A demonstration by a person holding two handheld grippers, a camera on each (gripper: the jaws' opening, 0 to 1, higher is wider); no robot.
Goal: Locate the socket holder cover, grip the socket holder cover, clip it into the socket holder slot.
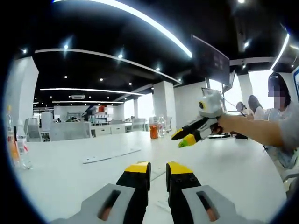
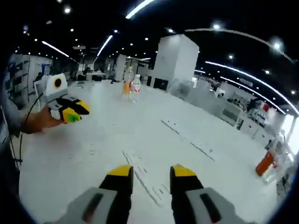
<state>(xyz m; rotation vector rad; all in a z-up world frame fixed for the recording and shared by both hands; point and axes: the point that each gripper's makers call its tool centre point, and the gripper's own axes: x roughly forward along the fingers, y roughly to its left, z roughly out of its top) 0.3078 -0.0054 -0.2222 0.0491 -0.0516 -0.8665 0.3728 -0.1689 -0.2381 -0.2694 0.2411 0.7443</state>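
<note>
Both grippers empty, locate step. Left gripper (image 1: 158,169) has yellow-tipped jaws narrowly parted over the white table (image 1: 70,177); right gripper (image 2: 151,171) jaws wider apart. Long flat white strips (image 1: 111,155), probably the socket holder cover and holder, lie ahead of the left fingers, well apart; more strips (image 2: 187,136) ahead of the right fingers. Which is the cover, cannot tell. Next: pick out cover, lower and grip.

Black, yellow-tipped gripper (image 1: 158,171) jaws, grey mounts
</note>
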